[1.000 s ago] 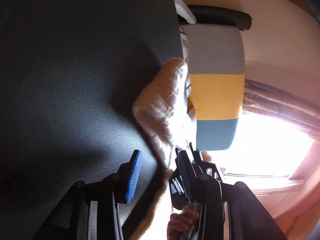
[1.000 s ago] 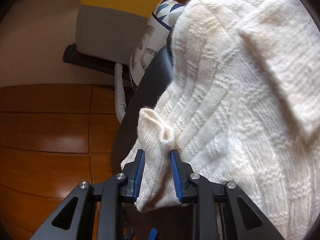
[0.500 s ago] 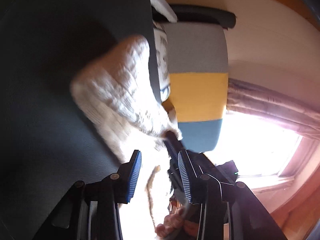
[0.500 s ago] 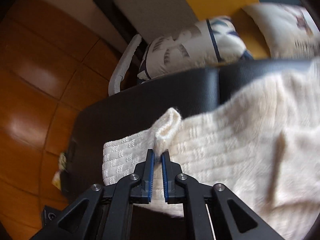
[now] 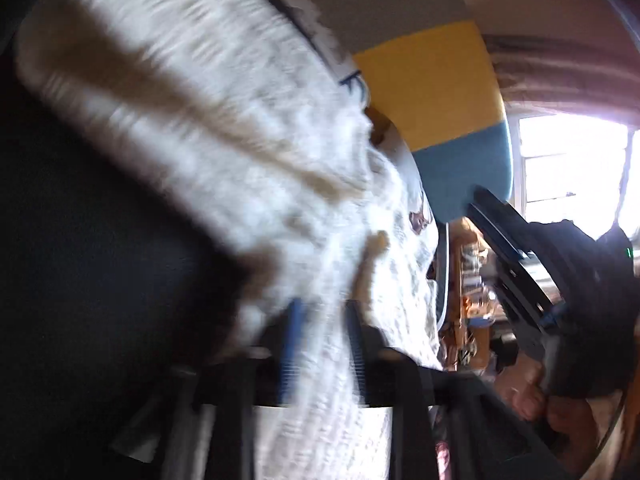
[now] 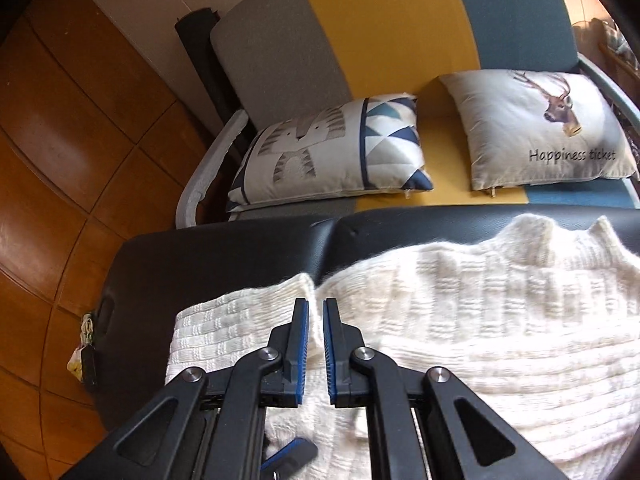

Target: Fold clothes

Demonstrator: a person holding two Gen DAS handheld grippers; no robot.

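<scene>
1. The right gripper [image 6: 315, 330], level and angled slightly downward, has its blue pads nearly together, pinching a ridge of the cream knit sweater [image 6: 460, 320].
2. The left gripper [image 5: 322, 344], blurred, clamps sweater fabric.
3. The sweater lies spread across the black padded table [image 6: 224, 256].
4. Beyond, two cushions [image 6: 332, 152] rest on a striped sofa [image 6: 384, 28].

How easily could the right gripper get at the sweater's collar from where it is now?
Probably easily. The right gripper sits over the left part of the white sweater, and the collar lies exposed at the far right edge with only flat knit between. The left gripper looks busy with fabric between its fingers.
</scene>
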